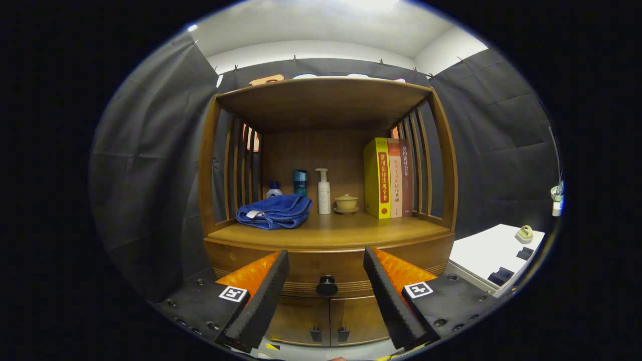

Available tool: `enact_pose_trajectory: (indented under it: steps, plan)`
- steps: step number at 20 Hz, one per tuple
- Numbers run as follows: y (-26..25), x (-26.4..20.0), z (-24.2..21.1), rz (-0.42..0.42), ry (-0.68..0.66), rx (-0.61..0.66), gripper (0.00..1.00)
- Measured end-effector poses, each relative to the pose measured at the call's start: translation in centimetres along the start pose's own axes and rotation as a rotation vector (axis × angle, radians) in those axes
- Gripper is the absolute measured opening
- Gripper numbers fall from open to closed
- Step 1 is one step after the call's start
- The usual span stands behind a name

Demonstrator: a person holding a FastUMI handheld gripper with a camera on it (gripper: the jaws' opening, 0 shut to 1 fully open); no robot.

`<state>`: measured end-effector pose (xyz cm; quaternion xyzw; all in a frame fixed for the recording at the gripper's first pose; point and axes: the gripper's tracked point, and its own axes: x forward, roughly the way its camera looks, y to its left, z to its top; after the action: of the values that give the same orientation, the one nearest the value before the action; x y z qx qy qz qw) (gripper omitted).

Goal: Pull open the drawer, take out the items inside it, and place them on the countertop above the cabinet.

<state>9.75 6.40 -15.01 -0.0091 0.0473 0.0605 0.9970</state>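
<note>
Gripper (326, 281) spread wide, holding nothing; drawer (326, 273) closed. Round knob (326, 285) sits between the fingers: small, rigid, likely slippery. Pinch it squarely, pull straight.

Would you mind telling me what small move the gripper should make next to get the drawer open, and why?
Probably ease the gripper straight forward until its open fingers flank the round knob, then close. The drawer under the countertop looks fully shut, and the knob sits centred in the gap between the fingers but beyond them, apparently untouched. Nothing lies between them, so little sideways correction seems needed.
</note>
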Motion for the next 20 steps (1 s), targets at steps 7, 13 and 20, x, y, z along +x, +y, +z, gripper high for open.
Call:
enact_pose_trajectory:
  steps: [7,13,20]
  plan:
    - [-0.7,3.5,-7.3,-0.038,0.107,-0.02,0.98]
    - [-0.9,4.5,-11.3,-0.057,0.16,-0.08,0.98]
    - [-0.3,6.9,-14.1,-0.033,0.218,-0.074,0.92]
